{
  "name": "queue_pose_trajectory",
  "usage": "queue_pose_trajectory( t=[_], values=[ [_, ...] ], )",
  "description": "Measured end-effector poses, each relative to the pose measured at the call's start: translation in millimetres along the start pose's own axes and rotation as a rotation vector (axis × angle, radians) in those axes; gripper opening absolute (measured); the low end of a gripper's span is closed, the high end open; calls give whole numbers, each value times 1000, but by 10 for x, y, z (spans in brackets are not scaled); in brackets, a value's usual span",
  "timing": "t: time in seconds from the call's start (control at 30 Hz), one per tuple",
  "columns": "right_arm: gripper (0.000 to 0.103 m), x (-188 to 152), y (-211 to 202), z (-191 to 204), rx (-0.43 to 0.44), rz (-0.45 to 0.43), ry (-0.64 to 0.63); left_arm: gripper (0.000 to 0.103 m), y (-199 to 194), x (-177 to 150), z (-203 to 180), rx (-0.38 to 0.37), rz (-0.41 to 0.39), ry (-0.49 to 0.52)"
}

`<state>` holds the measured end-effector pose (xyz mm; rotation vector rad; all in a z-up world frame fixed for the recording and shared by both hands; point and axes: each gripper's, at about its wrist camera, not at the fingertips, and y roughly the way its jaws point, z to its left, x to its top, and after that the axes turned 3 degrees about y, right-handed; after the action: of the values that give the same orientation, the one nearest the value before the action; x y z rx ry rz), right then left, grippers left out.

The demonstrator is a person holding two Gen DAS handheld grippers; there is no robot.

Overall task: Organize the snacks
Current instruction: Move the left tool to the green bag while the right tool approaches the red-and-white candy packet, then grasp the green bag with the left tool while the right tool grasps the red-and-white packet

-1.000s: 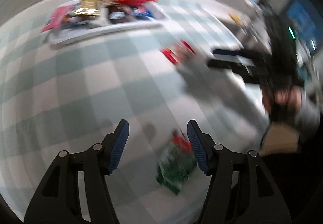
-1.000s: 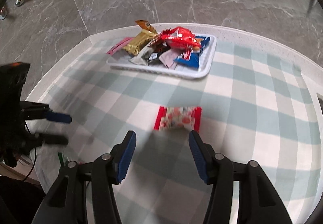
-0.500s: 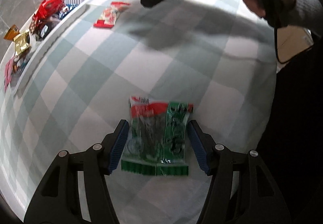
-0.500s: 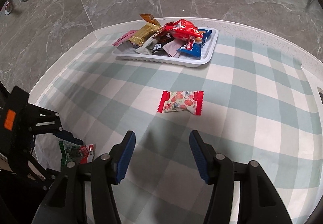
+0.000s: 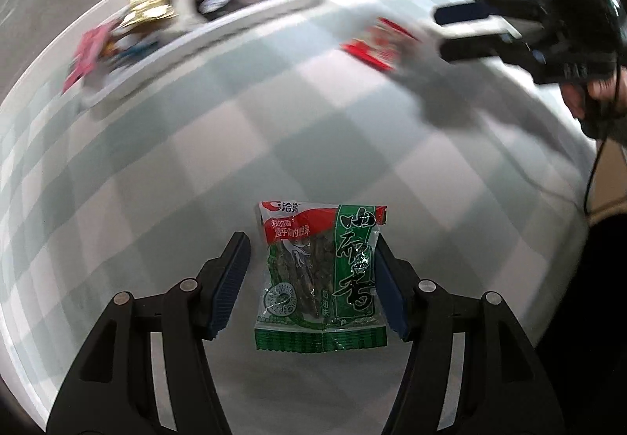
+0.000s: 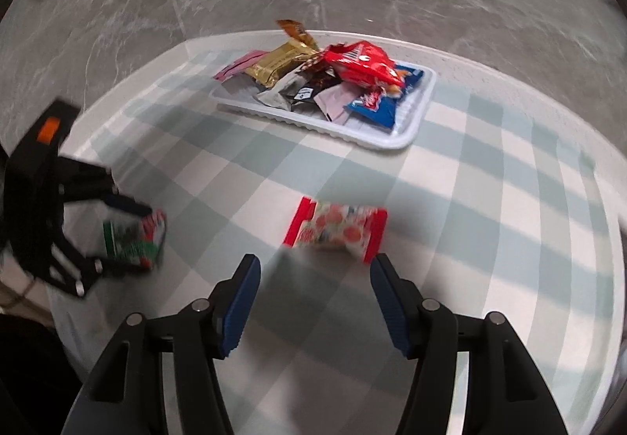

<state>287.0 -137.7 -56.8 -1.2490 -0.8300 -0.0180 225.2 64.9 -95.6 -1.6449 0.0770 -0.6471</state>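
Both tongs stood unclenched: left gripper [image 5: 311,258] straddled the green snack packet [image 5: 320,278] on the checked tablecloth [image 5: 196,145]; right gripper [image 6: 313,278], jaws opening, hovered just short of the red-edged candy packet [image 6: 337,229].

The green snack packet [image 5: 319,278] carries large green Chinese characters 山核香 down its right side; its red top band shows white Chinese print, the brand 洽洽 partly legible; other wrappers are too blurred to read.
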Motion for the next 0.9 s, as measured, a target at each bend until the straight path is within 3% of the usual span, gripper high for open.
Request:
queue_pose_trajectory(
  t=[0.37, 0.5, 0.67, 0.83, 0.9],
  values=[
    [62, 175, 505, 92, -16, 164, -473, 60, -87, 15, 173, -22, -37, -94],
    [68, 275, 581, 27, 30, 182, -481, 60, -130, -42, 172, -28, -48, -110],
    [68, 380, 679, -139, 109, 216, -369, 60, -177, -66, 155, -19, -49, -117],
    [61, 385, 674, -211, 118, 210, -293, 60, -135, -1, 139, -6, -42, -120],
    [52, 376, 657, -226, 111, 206, -274, 60, -124, 10, 131, -1, -41, -119]
  ],
)
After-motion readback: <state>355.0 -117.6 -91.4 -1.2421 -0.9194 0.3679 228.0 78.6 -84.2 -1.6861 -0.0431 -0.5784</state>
